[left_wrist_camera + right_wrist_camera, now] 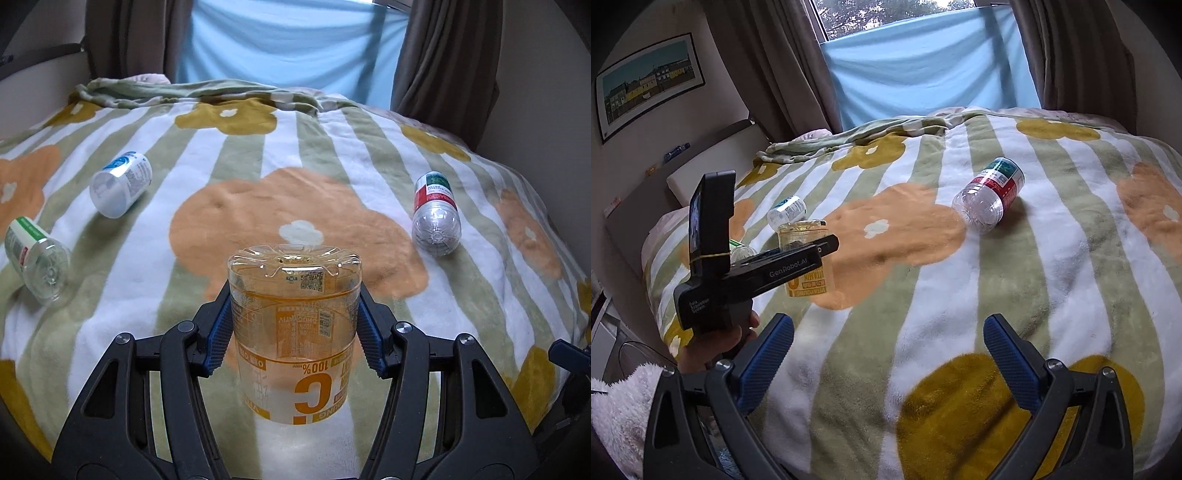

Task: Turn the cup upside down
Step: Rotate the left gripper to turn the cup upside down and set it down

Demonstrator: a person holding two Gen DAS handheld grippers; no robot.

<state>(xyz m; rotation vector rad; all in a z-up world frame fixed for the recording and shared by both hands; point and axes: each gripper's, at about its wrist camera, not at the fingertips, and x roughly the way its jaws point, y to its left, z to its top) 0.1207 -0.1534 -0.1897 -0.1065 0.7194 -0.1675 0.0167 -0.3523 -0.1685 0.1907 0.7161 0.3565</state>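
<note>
One cup (295, 332) matters here, a clear plastic one with orange print, and it stands on the flowered blanket (332, 155) with its moulded base up and its lettering inverted, so by my reading it is already mouth-down or nearly so. Its long axis runs upright, crosswise to the left gripper's (295, 332) fingers, which close on its two sides about halfway up; the blue pads (218, 332) press the wall. Whether the rim rests fully on the blanket I cannot tell. The right gripper (886, 358) hangs well apart to the right, its jaws spread wide and holding nothing, so the left hand is the one placed to finish and let go. Three other cut bottles lie on their sides farther out: a blue-labelled one (120, 184), a green-labelled one (35, 256) and a red-labelled one (436, 218).
</note>
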